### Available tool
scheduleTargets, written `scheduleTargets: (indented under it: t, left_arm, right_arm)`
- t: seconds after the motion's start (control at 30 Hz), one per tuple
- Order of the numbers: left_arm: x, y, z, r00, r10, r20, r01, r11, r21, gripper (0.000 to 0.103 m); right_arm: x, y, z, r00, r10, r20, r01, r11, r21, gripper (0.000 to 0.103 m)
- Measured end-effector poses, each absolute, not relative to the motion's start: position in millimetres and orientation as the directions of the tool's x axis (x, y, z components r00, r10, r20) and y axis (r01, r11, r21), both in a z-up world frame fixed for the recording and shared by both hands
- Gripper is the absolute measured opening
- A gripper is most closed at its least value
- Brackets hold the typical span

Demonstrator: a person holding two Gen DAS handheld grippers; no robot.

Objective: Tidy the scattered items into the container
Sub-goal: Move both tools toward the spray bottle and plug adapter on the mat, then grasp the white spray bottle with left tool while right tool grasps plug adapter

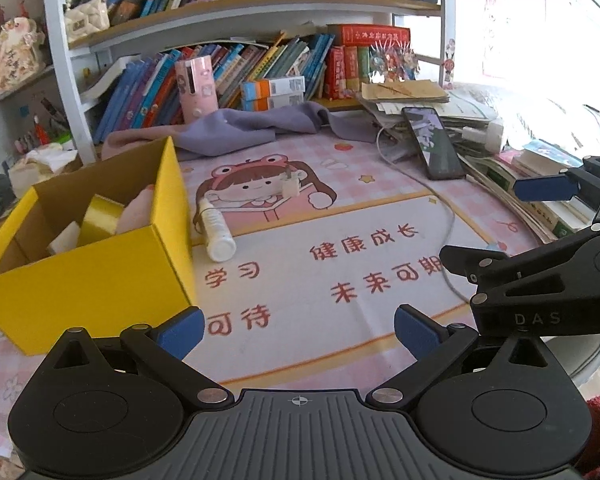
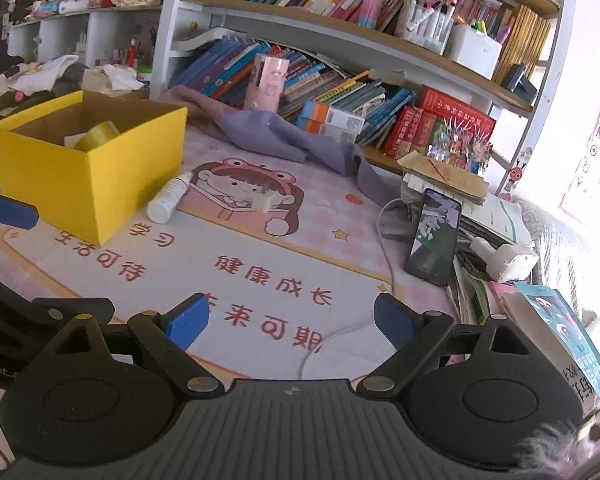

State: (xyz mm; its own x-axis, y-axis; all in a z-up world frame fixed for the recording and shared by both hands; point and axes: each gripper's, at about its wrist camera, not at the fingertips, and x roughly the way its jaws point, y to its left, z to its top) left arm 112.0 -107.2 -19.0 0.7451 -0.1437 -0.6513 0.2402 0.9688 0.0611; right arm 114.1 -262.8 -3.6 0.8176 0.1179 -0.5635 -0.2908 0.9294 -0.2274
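A yellow cardboard box (image 1: 100,276) (image 2: 96,184) stands at the left of the pink desk mat, holding a roll of yellow tape (image 1: 100,216) (image 2: 98,134) and some pale items. A white bottle (image 1: 216,228) (image 2: 170,196) lies on the mat just right of the box. A small white plug-like piece (image 1: 290,186) (image 2: 266,202) rests on the cartoon girl's face. My left gripper (image 1: 300,330) is open over the mat's near edge, nothing between its blue pads. My right gripper (image 2: 292,320) is open too, empty, and shows at the right of the left wrist view.
A phone (image 1: 434,144) (image 2: 434,236) leans on a pile of papers and books at the right, with a white cable (image 2: 384,264) trailing over the mat. A purple cloth (image 1: 236,128) (image 2: 300,140) and a pink cylinder (image 1: 196,88) lie before the bookshelf.
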Motion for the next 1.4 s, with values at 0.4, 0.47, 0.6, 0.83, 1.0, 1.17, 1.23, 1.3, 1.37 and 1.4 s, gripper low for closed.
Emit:
scheduleTargets:
  t: [0.4, 0.47, 0.6, 0.83, 1.0, 1.17, 1.23, 1.3, 1.37, 1.4]
  left_arm:
    - [157, -125, -24, 0.721, -0.1, -0.685, 0.204, 0.976, 0.072, 0.091]
    - [164, -126, -24, 0.719, -0.085, -0.69, 0.185, 0.98, 0.072, 0.086]
    - [181, -129, -25, 0.711, -0.046, -0.702, 0.141, 0.987, 0.078, 0.064]
    - [208, -139, -25, 0.717, 0.033, -0.697, 0.076, 0.989, 0.125, 0.051]
    - [231, -143, -28, 0.707, 0.1, -0.701, 0.029, 0.985, 0.17, 0.051]
    - [256, -144, -33, 0.697, 0.16, -0.7, -0.007, 0.976, 0.216, 0.05]
    - [267, -145, -36, 0.689, 0.18, -0.703, -0.026, 0.974, 0.224, 0.05]
    - [278, -145, -42, 0.674, 0.197, -0.712, -0.038, 0.972, 0.233, 0.05]
    - [287, -145, -47, 0.662, 0.217, -0.718, -0.052, 0.968, 0.245, 0.05]
    - [292, -144, -50, 0.654, 0.231, -0.721, -0.061, 0.965, 0.254, 0.05]
  right_arm:
    - [170, -284, -8, 0.785, 0.158, -0.599, -0.321, 0.93, -0.177, 0.089]
    - [179, -287, -8, 0.779, 0.176, -0.602, -0.335, 0.928, -0.162, 0.087]
    - [199, -292, -5, 0.759, 0.227, -0.61, -0.374, 0.919, -0.124, 0.081]
    - [240, -296, -4, 0.715, 0.316, -0.624, -0.444, 0.894, -0.056, 0.061]
    - [270, -295, -7, 0.685, 0.364, -0.631, -0.483, 0.876, -0.018, 0.06]
    - [305, -291, -14, 0.659, 0.407, -0.633, -0.508, 0.861, 0.025, 0.059]
    - [320, -287, -18, 0.649, 0.422, -0.633, -0.519, 0.854, 0.038, 0.058]
    - [335, -282, -22, 0.636, 0.437, -0.636, -0.53, 0.846, 0.051, 0.057]
    - [348, -277, -26, 0.622, 0.454, -0.638, -0.542, 0.838, 0.068, 0.057]
    - [354, -274, -28, 0.614, 0.463, -0.64, -0.548, 0.833, 0.076, 0.057]
